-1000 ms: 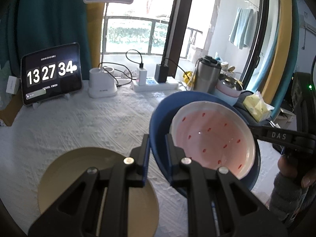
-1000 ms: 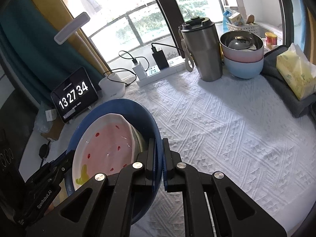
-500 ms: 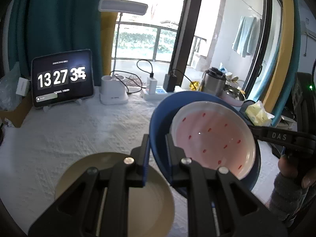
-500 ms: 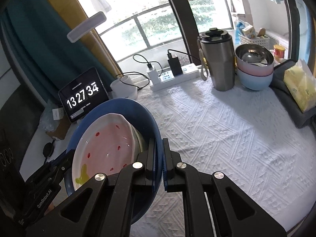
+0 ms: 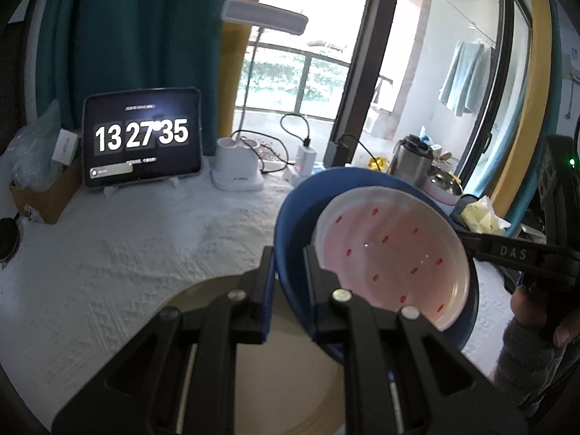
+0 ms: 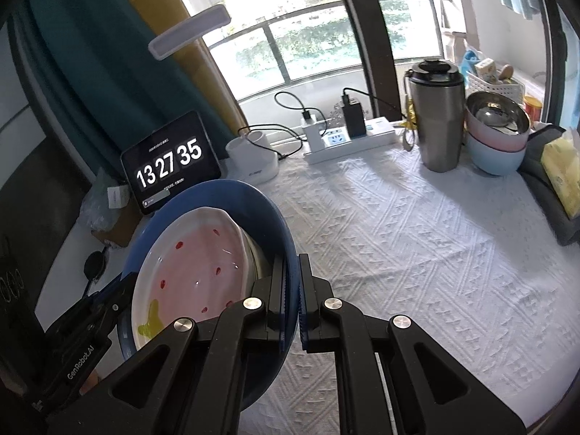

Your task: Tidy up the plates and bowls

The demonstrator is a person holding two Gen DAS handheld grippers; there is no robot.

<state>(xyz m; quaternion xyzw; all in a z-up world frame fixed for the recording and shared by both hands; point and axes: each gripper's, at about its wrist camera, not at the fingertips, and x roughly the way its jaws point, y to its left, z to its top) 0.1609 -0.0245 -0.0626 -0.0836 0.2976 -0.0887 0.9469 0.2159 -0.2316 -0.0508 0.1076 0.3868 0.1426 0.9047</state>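
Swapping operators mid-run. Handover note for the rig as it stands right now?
Left gripper: jaws shut on the rim of the blue plate.
Right gripper: jaws shut on the opposite rim of the same plate.
The blue plate is held off the table between both grippers, tilted, with the pink seed-dotted dish sitting in it.
Beige plate lies on the white tablecloth, below the left gripper.
Stacked bowls stand at the table's far right, beside the steel tumbler.
Done: pink dish nested in the blue plate.
Left: set the carried stack down, probably onto the beige plate.
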